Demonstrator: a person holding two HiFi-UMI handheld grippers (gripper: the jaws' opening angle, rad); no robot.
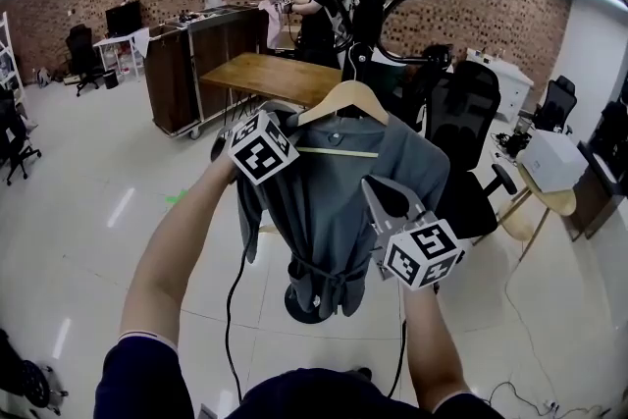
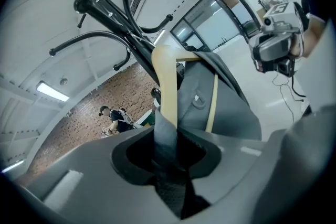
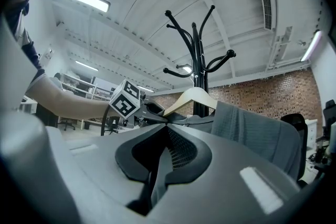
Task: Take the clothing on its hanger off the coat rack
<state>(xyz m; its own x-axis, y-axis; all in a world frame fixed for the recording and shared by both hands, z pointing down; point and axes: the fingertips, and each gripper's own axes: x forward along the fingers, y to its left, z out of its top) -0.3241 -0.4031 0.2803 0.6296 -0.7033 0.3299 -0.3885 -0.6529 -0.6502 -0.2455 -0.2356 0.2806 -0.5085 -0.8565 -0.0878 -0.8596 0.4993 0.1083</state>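
Garment (image 1: 334,201) on hanger (image 1: 343,98) — left tool (image 2: 167,140), right tool (image 3: 165,131) gripping it

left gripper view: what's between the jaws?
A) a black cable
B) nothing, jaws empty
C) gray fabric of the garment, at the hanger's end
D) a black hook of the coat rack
C: the left gripper is shut on a fold of the gray garment, right where the fabric drapes off the end of the wooden hanger.
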